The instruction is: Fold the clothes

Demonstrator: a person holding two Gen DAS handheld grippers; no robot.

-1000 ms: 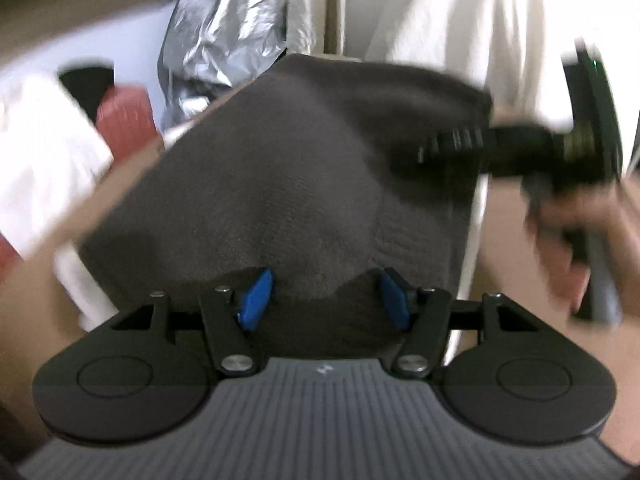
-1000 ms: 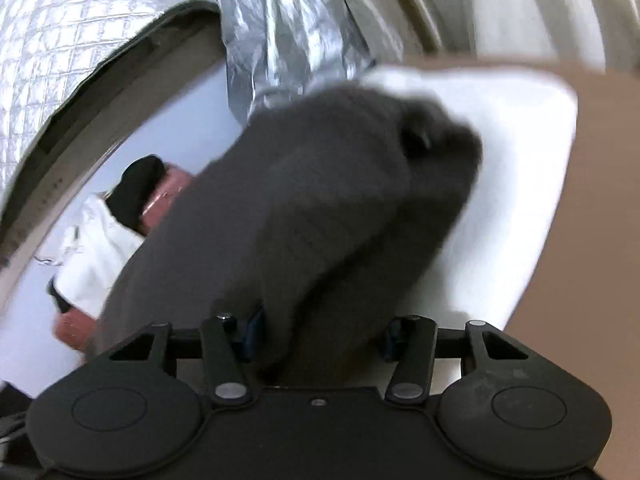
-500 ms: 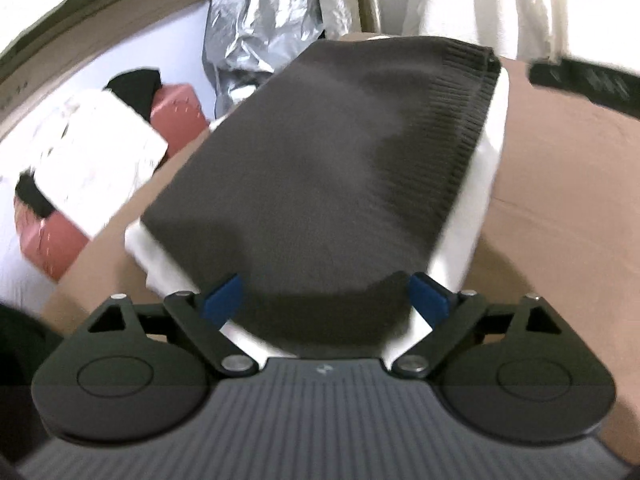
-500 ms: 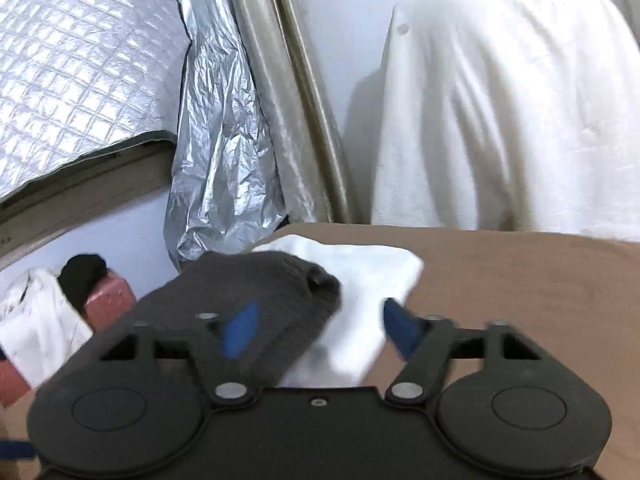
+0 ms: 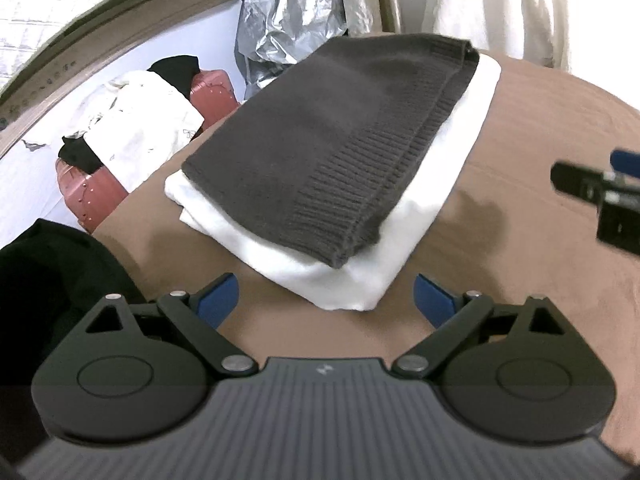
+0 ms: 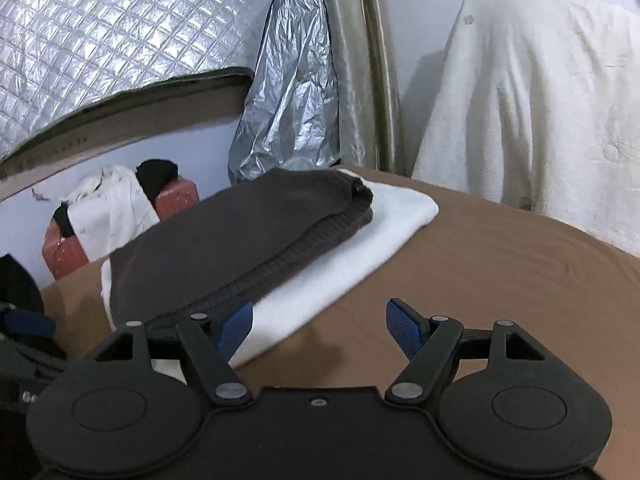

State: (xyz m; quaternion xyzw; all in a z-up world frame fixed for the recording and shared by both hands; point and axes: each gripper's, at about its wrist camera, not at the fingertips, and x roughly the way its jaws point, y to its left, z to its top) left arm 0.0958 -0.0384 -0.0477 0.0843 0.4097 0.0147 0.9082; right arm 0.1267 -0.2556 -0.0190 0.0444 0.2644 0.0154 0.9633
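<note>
A folded dark grey knit sweater [image 5: 332, 136] [image 6: 224, 248] lies on top of a folded white garment [image 5: 400, 240] [image 6: 360, 248] on the brown surface [image 5: 540, 200] [image 6: 500, 272]. My left gripper [image 5: 326, 300] is open, just short of the stack's near corner, with nothing between its blue pads. My right gripper [image 6: 320, 326] is open too, to the right of the stack; its left pad [image 6: 236, 326] overlaps the white garment's edge in the view, touching or not I cannot tell. The right gripper's tip [image 5: 592, 188] shows at the right edge of the left wrist view.
A red suitcase [image 5: 92, 184] [image 6: 64, 244] with white and black clothes piled on it stands beyond the surface's far left edge. Crumpled silver foil [image 5: 292, 12] [image 6: 288, 120] hangs behind the stack. White fabric [image 6: 540, 100] hangs at the back right. A black item [image 5: 52, 272] lies at the left.
Both grippers let go of the grey sweater, opened wide and drew back from it. The sweater now rests flat on the white garment. The right gripper swung out to the right.
</note>
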